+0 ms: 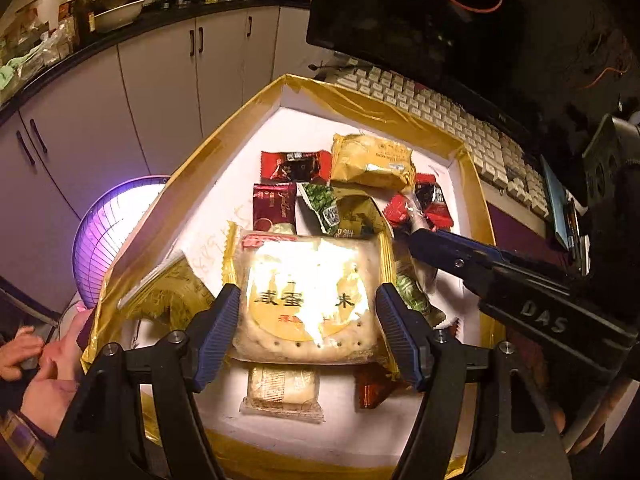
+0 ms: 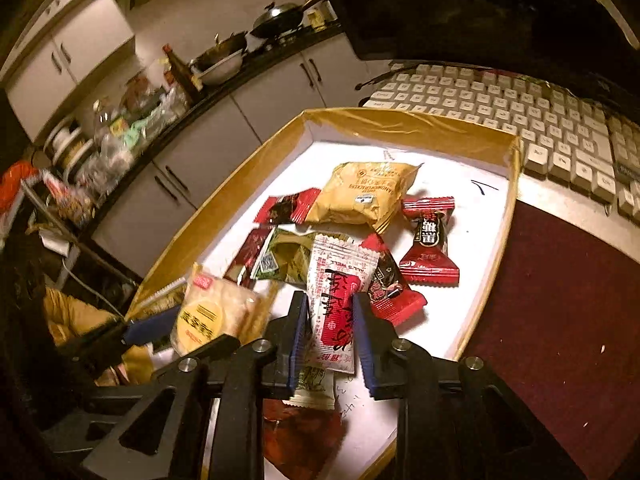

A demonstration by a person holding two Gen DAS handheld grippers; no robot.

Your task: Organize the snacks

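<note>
Left gripper [image 1: 308, 312] clamps cracker pack [image 1: 308, 296] above tray [image 1: 224, 136]. Right gripper [image 2: 330, 320] jaws parted around white-red sachet [image 2: 336, 304], not pressing it; other snacks lie in tray.

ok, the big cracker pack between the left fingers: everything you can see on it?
The cracker pack is a square, glossy, clear-fronted wrapper with crimped golden side edges, a yellow round label with dark characters and a red tag at one corner. Pale perforated crackers show through. It sits tilted between the left gripper's fingers, above the other snacks in the gold-rimmed tray.
</note>
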